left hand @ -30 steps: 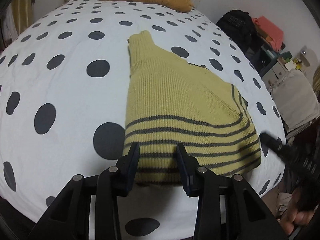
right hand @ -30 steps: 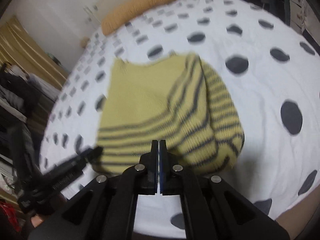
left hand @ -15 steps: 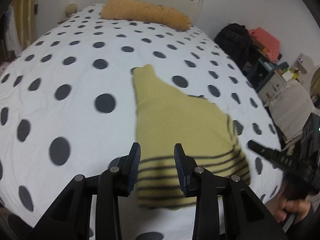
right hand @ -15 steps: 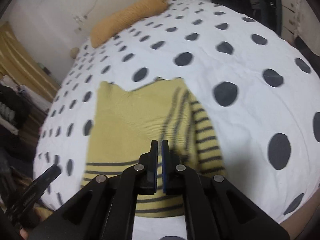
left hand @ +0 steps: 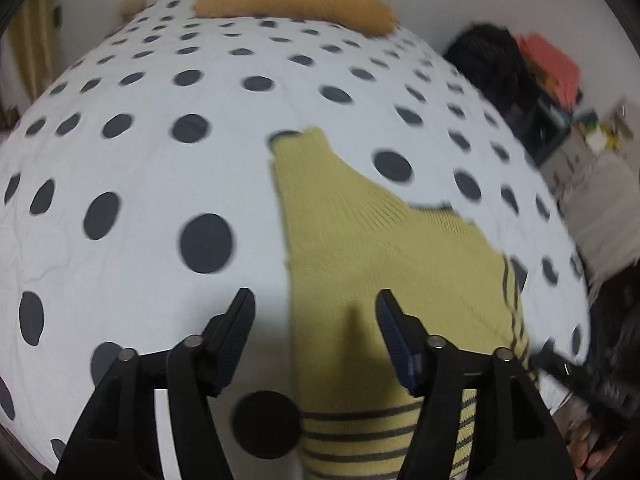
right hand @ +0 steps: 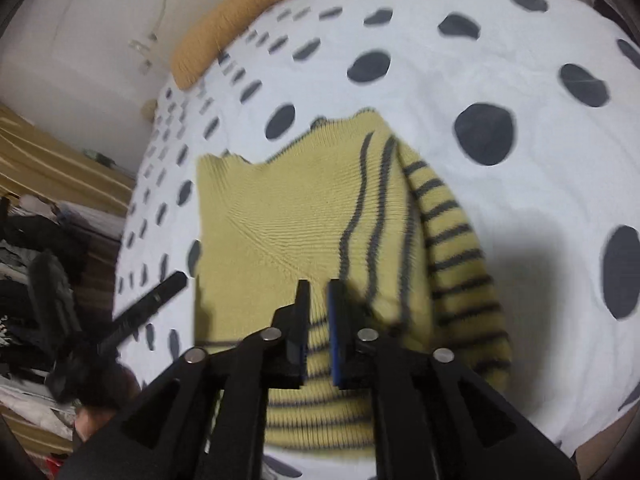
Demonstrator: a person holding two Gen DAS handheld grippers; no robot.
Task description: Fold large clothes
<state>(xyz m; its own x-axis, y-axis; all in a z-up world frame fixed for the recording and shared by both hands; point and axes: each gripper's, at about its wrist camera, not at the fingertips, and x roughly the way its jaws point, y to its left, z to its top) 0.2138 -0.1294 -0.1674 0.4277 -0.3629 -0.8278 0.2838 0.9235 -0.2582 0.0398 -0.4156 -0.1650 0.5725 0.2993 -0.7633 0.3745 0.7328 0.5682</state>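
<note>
Both claws opening, empty, above folded sweater [right hand: 288, 216].

The spotted bedcover [left hand: 120, 152] lies free left of the folded yellow sweater [left hand: 360, 264]. At the far end only the orange pillow [left hand: 296, 0] blocks it.
</note>
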